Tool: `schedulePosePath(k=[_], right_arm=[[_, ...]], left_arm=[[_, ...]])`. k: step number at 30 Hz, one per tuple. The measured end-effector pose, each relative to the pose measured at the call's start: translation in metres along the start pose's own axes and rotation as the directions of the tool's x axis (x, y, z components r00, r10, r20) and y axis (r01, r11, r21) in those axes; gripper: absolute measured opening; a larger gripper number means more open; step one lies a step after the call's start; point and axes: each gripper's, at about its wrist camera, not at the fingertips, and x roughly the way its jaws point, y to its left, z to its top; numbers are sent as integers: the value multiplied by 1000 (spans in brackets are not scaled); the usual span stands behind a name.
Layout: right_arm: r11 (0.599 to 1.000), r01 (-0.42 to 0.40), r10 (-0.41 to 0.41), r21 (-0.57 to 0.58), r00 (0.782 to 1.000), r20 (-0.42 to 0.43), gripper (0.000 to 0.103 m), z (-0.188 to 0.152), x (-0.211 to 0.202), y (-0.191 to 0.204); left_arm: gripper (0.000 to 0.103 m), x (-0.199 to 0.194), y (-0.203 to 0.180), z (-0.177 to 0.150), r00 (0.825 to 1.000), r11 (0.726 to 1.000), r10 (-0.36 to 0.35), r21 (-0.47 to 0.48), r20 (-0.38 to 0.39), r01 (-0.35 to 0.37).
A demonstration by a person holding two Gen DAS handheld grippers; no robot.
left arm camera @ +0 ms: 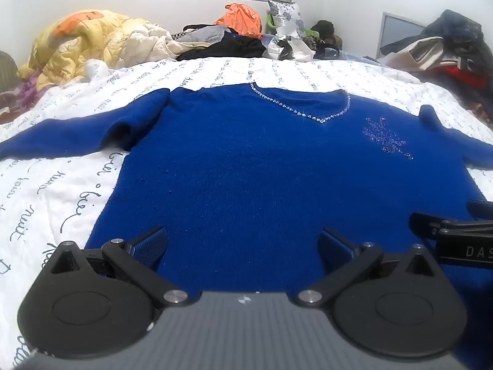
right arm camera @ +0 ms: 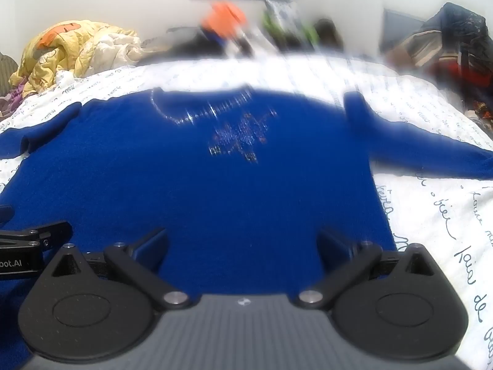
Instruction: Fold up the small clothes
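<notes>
The blue sweater (left arm camera: 240, 166) lies flat ahead of us on the bed (left arm camera: 61, 185), hem nearest; left tool (left arm camera: 243, 243) and right tool (right arm camera: 243, 243) gape empty above it.

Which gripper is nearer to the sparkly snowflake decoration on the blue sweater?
Right. The right gripper points almost straight at the snowflake decoration; from the left gripper it lies far off to the right.

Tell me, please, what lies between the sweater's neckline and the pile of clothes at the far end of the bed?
Only bare printed bedsheet lies between the blue sweater and the clothes pile, shown clearest in the left wrist view.
</notes>
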Motion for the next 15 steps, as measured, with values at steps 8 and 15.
schedulePosePath(k=[8, 15], right_arm=[[1000, 17, -17, 0, 1000, 5, 103, 0, -1, 1], [1000, 12, -12, 3, 1000, 3, 103, 0, 0, -1]], left_arm=[[103, 0, -1, 0, 1000, 1000, 1, 1, 0, -1], [103, 0, -1, 0, 1000, 1000, 0, 0, 1, 0]])
